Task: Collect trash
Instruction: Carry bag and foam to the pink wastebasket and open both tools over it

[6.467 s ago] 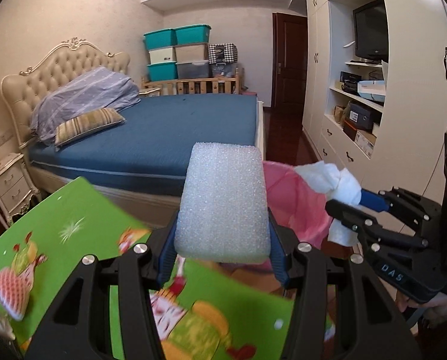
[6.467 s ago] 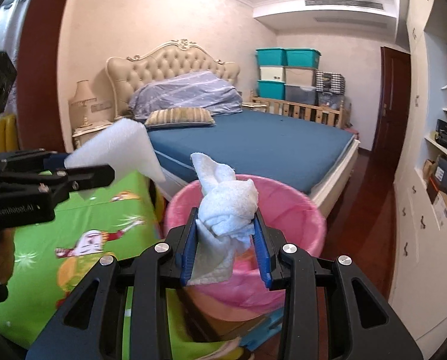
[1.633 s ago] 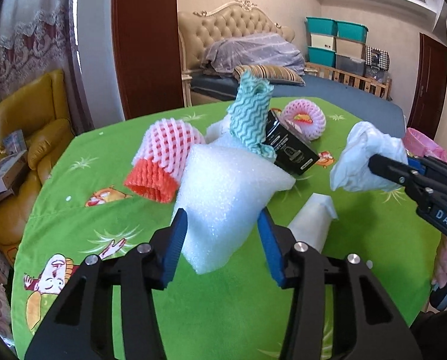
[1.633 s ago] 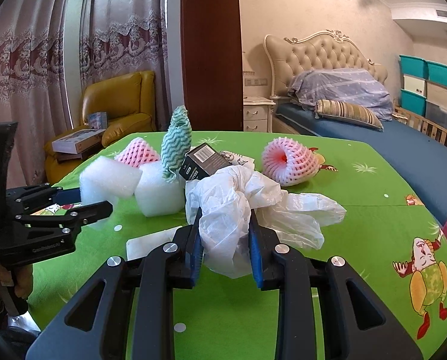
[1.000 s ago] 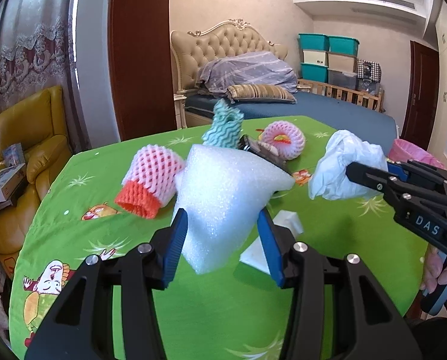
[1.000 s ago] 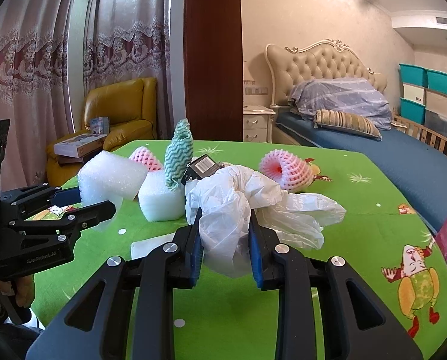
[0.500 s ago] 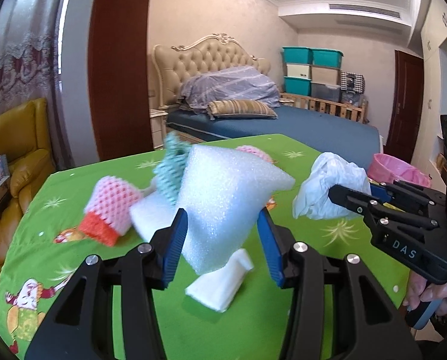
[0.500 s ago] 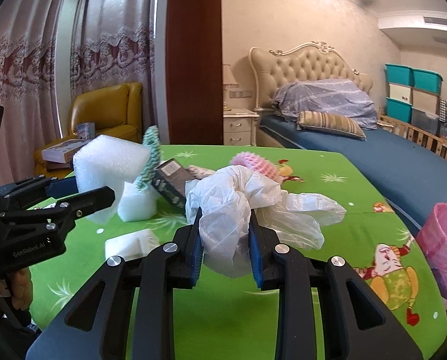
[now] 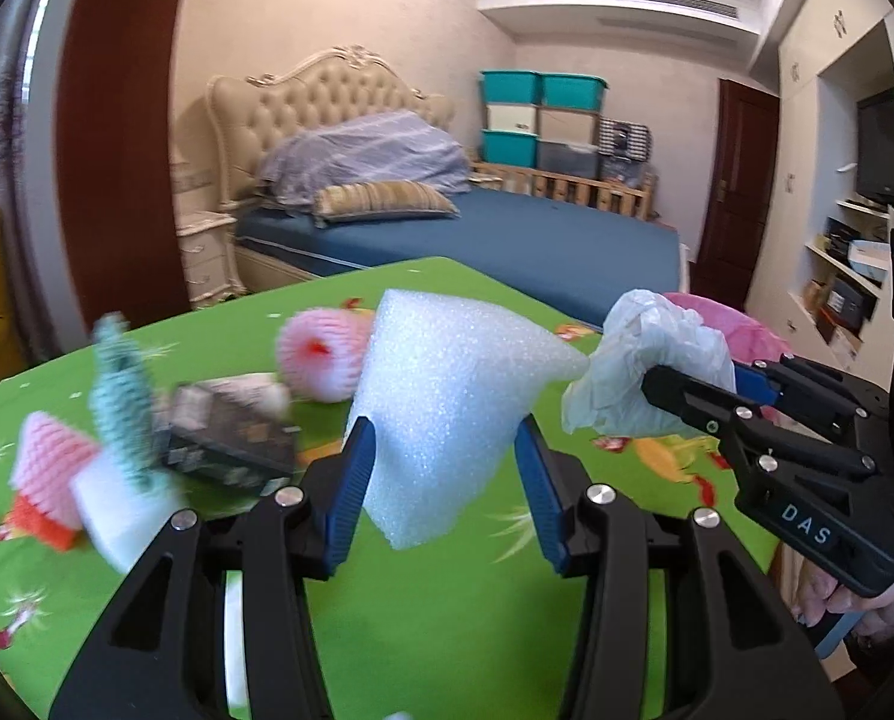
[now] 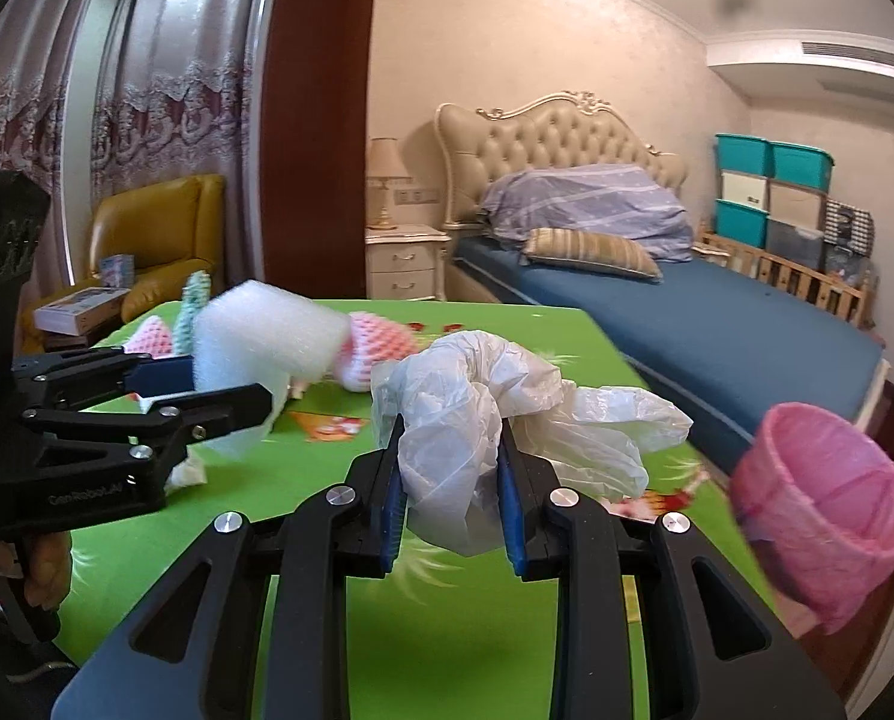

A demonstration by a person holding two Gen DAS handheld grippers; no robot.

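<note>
My left gripper (image 9: 444, 468) is shut on a white foam block (image 9: 447, 396) and holds it above the green table (image 9: 435, 630); it also shows at the left of the right wrist view (image 10: 231, 396). My right gripper (image 10: 450, 480) is shut on a crumpled clear plastic bag (image 10: 483, 408), also seen in the left wrist view (image 9: 651, 360). A pink-lined trash bin (image 10: 819, 504) stands past the table's right edge; its rim shows behind the bag (image 9: 747, 330).
On the table lie pink foam fruit nets (image 9: 321, 354) (image 9: 45, 468), a teal wavy cloth (image 9: 123, 402), a black box (image 9: 225, 438) and another white foam piece (image 9: 123, 510). A blue bed (image 10: 717, 324) stands behind, a yellow armchair (image 10: 153, 228) at the left.
Both grippers have swung to the right with their loads still held. The trash pile has slid leftward in view and the pink bin has come closer at the right.
</note>
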